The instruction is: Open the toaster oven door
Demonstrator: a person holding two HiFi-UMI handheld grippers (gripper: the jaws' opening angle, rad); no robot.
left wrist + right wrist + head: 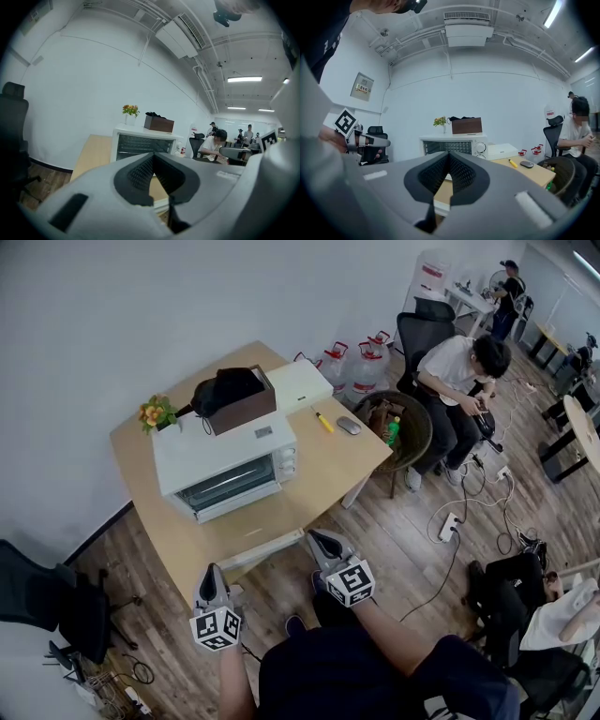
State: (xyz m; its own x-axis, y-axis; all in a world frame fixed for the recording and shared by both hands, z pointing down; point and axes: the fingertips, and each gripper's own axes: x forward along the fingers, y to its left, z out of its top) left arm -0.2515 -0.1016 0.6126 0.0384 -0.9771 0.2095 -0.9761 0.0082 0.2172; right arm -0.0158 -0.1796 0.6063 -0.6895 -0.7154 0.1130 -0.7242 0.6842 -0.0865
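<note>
Toaster oven (225,465) sits on the left half of the table (323,474), with its door facing the near edge. On its top stands a box (242,401), with a flower pot (157,414) left of it. Right of the oven lie a flat case (300,385) at the back, then a marker (323,422) and a mouse (349,426) side by side. Left gripper (212,571) and right gripper (315,537) are off the table, before its near edge.
</note>
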